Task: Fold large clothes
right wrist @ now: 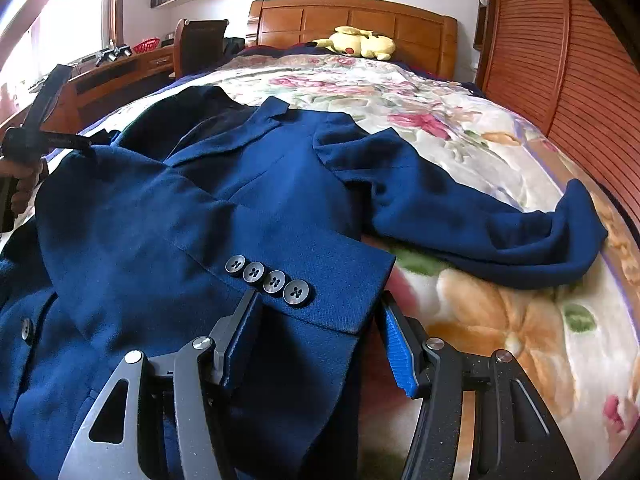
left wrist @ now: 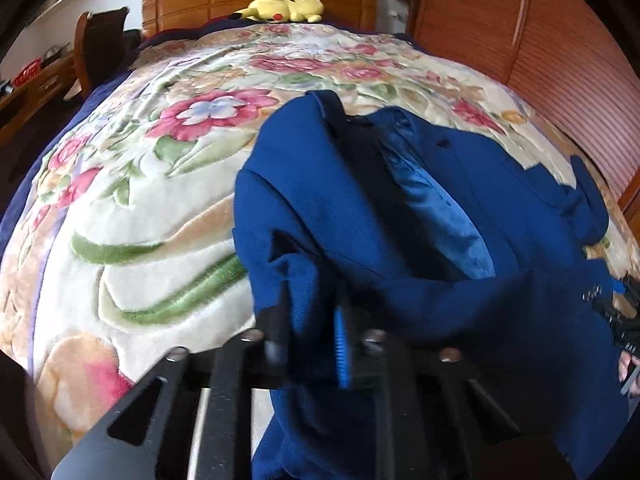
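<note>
- A blue jacket (right wrist: 224, 200) lies spread on a bed covered by a floral blanket (right wrist: 500, 312), collar toward the wooden headboard (right wrist: 352, 20).
- The left claw (left wrist: 312, 340) is closed on a bunched fold of the jacket's cloth – fabric is pinched between its fingers and drapes over them.
- The right claw (right wrist: 316, 332) stands partly open, its fingers either side of a sleeve cuff with four grey buttons (right wrist: 270, 280); the pads do not press on the cloth.
- That sleeve lies folded across the jacket's front; the other sleeve (right wrist: 480, 224) stretches out over the blanket to the right.
- A yellow plush toy (right wrist: 362, 42) rests by the headboard – well apart from the jacket.
- A hand (right wrist: 20, 184) grips the left tool at the picture's left edge.
</note>
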A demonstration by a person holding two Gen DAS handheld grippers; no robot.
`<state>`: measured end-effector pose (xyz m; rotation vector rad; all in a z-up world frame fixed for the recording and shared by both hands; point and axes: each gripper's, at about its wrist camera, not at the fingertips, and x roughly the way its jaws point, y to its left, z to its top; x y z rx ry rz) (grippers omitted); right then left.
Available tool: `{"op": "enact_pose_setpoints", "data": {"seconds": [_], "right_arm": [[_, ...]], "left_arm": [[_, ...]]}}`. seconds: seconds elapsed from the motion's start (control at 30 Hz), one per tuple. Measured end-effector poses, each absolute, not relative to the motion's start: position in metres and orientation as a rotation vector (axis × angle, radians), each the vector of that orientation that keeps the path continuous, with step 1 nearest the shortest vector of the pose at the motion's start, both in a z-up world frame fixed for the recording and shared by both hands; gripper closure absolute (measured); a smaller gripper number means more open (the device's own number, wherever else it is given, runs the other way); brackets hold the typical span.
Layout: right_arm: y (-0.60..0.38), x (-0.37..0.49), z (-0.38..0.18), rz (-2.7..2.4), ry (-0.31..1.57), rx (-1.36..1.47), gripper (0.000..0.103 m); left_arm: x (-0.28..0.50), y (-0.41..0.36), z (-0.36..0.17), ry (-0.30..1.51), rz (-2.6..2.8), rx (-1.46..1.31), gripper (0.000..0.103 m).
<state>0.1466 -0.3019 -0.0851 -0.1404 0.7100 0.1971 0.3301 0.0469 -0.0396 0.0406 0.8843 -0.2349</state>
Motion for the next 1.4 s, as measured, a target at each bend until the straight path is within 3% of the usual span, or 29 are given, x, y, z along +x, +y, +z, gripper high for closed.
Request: {"op": "enact_pose_setpoints", "data": {"seconds": [0.27, 0.37, 0.53, 0.63, 0.77, 0.83, 0.87, 0.9, 0.97, 1.4], "right_arm": [[-0.316, 0.122, -0.067, 0.221, 0.572, -0.057, 0.043], [-0.324, 0.118, -0.067, 0.214, 0.552, -0.02, 0.043], [-0.321, 0.118, -0.073, 0.213, 0.574, -0.03, 0.043], [-0.321, 0.118, -0.073, 0.214, 0.581, -0.038, 0.043], [-0.319, 0.127, -0.07, 0.235, 0.605, -0.04, 0.043], [-0.318, 0.129, -0.071, 0.239, 0.622, -0.048, 0.043], [-0.317, 0.131, -0.071, 0.238, 0.63, -0.053, 0.043], [-0.316, 0.132, -0.071, 0.235, 0.637, -0.062, 0.043], [-0.312, 0.133, -0.07, 0.229, 0.648, -0.084, 0.043], [-0.269, 0.142, -0.062, 0.303, 0.758, -0.153, 0.043]], "left_arm": [[0.29, 0.056, 0.035, 0.613, -0.066, 0.156, 0.098], [0.296, 0.072, 0.047, 0.645, -0.023, 0.167, 0.098], [0.309, 0.08, 0.014, 0.757, -0.031, 0.172, 0.097], [0.311, 0.08, -0.004, 0.785, -0.021, 0.155, 0.088], [0.296, 0.079, -0.004, 0.751, -0.068, 0.114, 0.061], [0.284, 0.077, 0.002, 0.71, -0.084, 0.111, 0.059], [0.274, 0.075, 0.006, 0.679, -0.094, 0.112, 0.051], [0.268, 0.074, 0.008, 0.656, -0.101, 0.111, 0.034], [0.251, 0.071, 0.011, 0.593, -0.119, 0.104, 0.02], [0.217, 0.098, -0.007, 0.474, -0.147, -0.003, 0.02]]}}
